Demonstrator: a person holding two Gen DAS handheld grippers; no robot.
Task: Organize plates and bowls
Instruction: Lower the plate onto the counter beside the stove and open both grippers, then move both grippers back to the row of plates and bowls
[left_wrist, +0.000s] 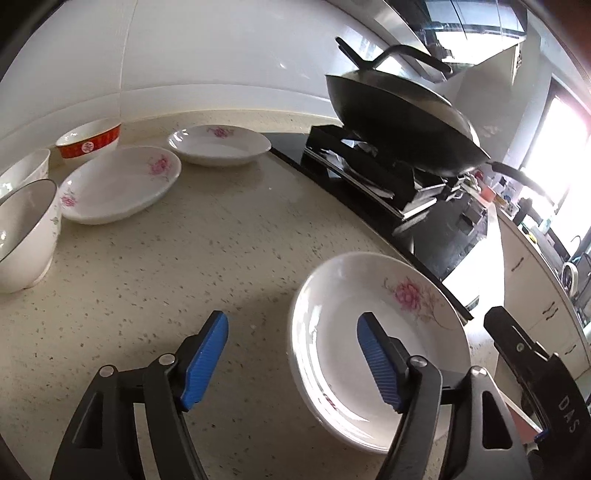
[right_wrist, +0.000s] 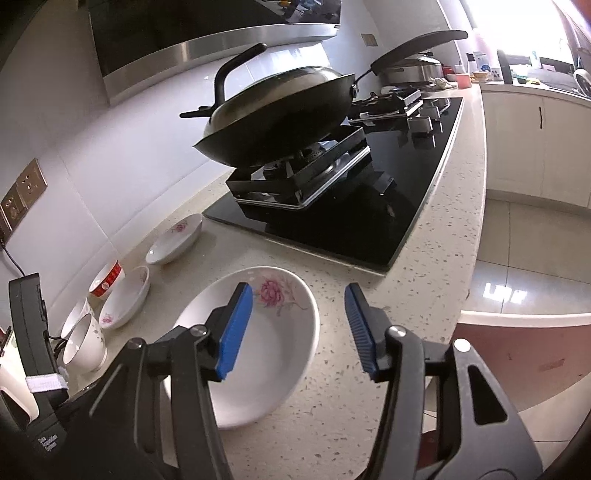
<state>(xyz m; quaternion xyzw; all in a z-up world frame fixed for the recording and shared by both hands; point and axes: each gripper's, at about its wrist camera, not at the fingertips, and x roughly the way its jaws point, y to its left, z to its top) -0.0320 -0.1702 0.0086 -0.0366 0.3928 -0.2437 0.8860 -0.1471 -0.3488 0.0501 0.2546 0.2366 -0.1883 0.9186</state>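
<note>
- Left wrist view: the left gripper (left_wrist: 291, 358) stands open, holding nothing; its right blue pad hangs over the near flowered plate (left_wrist: 376, 350) on the speckled counter (left_wrist: 221, 251). Two more flowered plates (left_wrist: 122, 184) (left_wrist: 219, 146), a red-banded bowl (left_wrist: 90, 140) and a white bowl (left_wrist: 26, 236) sit farther back.
- Right wrist view: the right gripper (right_wrist: 299, 325) is open and empty, its left pad above the same plate (right_wrist: 273, 350), beside the wok (right_wrist: 277, 118) on the stove.

"DAS" in white on black right tool (left_wrist: 532, 373) body.
</note>
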